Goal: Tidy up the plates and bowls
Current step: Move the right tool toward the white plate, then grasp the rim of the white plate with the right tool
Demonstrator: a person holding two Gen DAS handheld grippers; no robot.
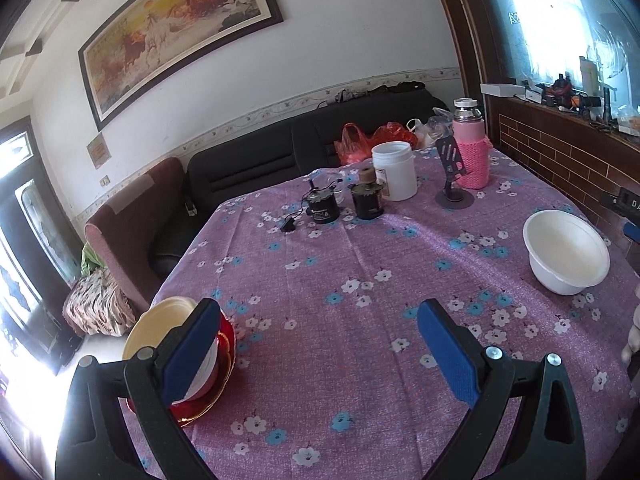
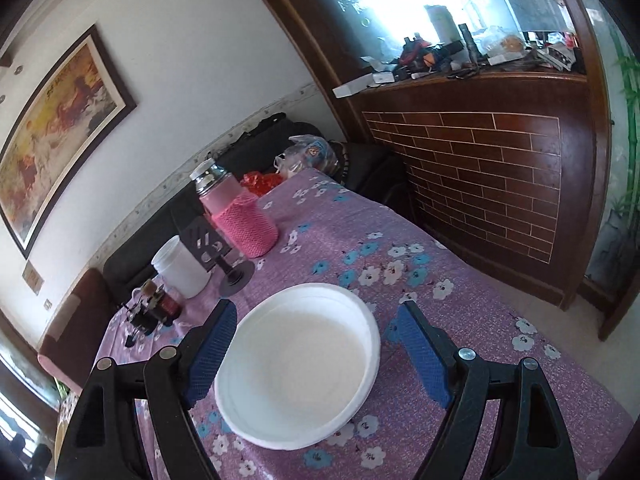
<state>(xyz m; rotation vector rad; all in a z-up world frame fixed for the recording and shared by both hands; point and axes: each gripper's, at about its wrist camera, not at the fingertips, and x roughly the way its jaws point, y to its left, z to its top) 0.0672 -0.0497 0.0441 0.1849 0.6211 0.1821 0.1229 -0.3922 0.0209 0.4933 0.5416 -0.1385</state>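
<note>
Blue pads stand wide apart on the right gripper (image 2: 316, 354), and the big white bowl (image 2: 298, 364) sits on the table between them. Neither pad presses on the bowl, so nothing is held yet. It rests on the purple flowered cloth (image 2: 400, 240), near the table's right side.

Over at the other hand, the left gripper (image 1: 320, 352) is wide open too, with only cloth between its pads. Just behind its left finger, at the near left corner of the table, a small pile has been made: a red plate (image 1: 224, 376) at the bottom, something white on it, and a cream dish (image 1: 160, 328) on top. I cannot tell how many dishes are in the pile, because the finger hides part of it.

So some of the tidying looks done, since those dishes are already stacked together. The white bowl is well apart from the pile, all alone. I think it is the one dish left to pick up and carry over.
</note>
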